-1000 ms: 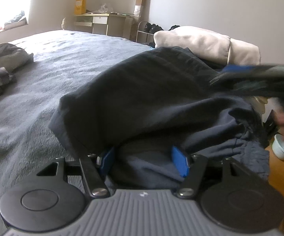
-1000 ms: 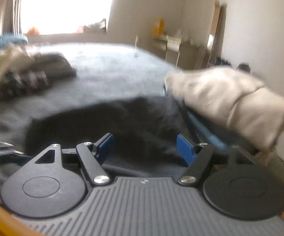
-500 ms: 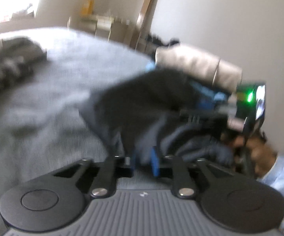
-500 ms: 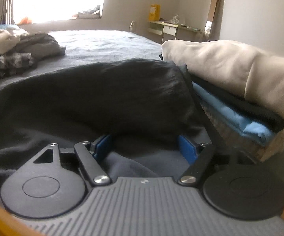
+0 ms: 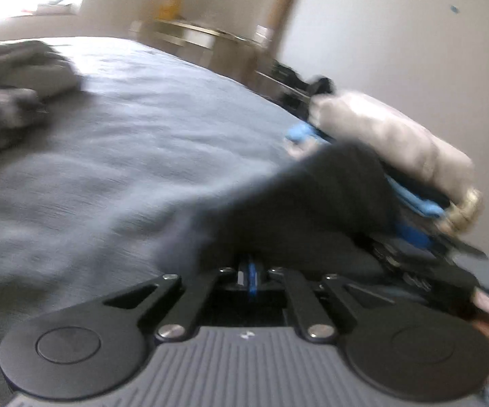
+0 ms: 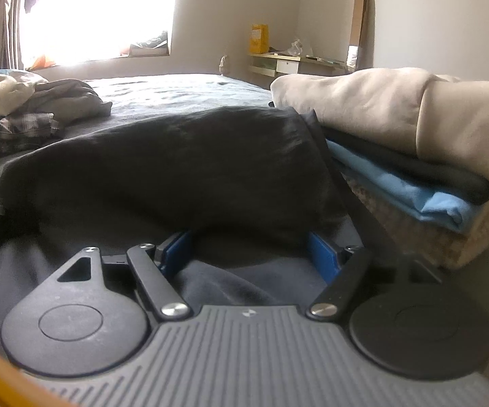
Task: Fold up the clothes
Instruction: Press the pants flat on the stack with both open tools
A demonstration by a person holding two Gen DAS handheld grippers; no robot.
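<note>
A dark navy garment (image 6: 176, 162) lies crumpled on the grey bed (image 6: 176, 91), against a stack of folded clothes. In the left wrist view the same garment (image 5: 295, 210) stretches away from my left gripper (image 5: 249, 276), whose blue pads are pressed together on its near edge. The picture is blurred by motion. My right gripper (image 6: 249, 254) sits low on the garment with its blue pads (image 6: 324, 254) wide apart. Dark cloth bunches loosely between them and is not pinched.
The folded stack, a beige sweater (image 6: 397, 115) on black and light blue layers (image 6: 414, 196), stands right of the garment near the bed's edge. Unfolded clothes (image 6: 24, 112) are heaped at the far left. A desk (image 6: 295, 62) stands by the far wall.
My left gripper has shut on the garment's edge and swung sideways, dragging the cloth along. My right gripper has sunk onto the garment and has stayed open.
</note>
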